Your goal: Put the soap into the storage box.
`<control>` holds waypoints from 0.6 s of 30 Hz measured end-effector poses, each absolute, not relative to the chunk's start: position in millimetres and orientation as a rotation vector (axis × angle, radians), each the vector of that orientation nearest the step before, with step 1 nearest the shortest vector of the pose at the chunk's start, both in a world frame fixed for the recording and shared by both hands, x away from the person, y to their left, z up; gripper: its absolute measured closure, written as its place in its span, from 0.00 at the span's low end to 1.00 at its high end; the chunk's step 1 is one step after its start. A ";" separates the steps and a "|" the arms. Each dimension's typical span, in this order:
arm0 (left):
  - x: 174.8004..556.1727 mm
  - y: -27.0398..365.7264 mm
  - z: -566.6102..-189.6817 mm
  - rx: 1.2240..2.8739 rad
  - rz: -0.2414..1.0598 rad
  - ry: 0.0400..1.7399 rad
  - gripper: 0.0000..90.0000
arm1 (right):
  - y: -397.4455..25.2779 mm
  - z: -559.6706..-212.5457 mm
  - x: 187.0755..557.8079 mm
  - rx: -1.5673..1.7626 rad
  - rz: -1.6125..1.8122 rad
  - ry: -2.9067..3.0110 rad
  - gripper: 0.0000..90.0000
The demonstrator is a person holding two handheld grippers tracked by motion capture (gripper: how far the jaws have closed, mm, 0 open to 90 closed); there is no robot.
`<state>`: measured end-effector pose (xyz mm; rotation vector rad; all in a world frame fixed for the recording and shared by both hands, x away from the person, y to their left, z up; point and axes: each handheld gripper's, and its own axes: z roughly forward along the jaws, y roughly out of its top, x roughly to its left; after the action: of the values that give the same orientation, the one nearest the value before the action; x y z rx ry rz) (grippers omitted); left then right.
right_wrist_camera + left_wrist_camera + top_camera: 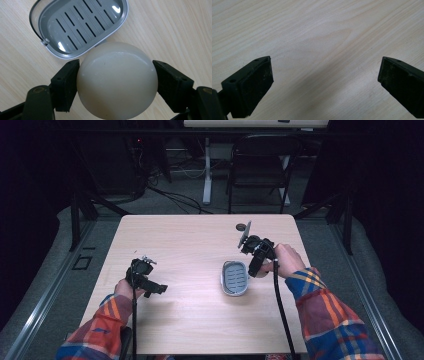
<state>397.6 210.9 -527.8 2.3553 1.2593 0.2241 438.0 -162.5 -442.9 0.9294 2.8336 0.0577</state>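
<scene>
Cream-white, smooth rounded soap bar point(117, 80) sits clamped between the two black jaws of the right gripper point(117, 82), one pad pressed against each of its sides, in the right gripper view. It hangs over the pale wood-grain table point(175, 30), just at the 5 o'clock edge of the grey oval plastic soap dish point(77, 25), whose slotted floor lies bare and whose thin dark wire handle curves round its 9 o'clock side.

From the high view, the dish point(234, 278) lies on the table point(190, 240) a little to the 3 o'clock side of centre, and the right gripper point(254, 268) is held just beside its 2 o'clock rim by the person's right hand point(286, 261), a plaid sleeve behind it. A black cable runs from that gripper toward 6 o'clock. A small dark round mark point(241, 226) shows on the tabletop near 12 o'clock.

Well apart, toward 8 o'clock on the table, the left gripper point(159, 289) is held by the left hand point(124, 289). In the left gripper view its jaws stand wide apart over bare wood point(319, 37), nothing between them.
</scene>
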 end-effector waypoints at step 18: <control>396.9 211.0 -527.0 2.354 0.225 1.257 0.00 | -140.1 -436.9 440.5 0.868 0.074 2.845 0.27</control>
<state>396.9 211.0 -527.0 2.3543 1.2573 0.2251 440.5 -140.1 -436.9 0.8683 2.8452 0.0744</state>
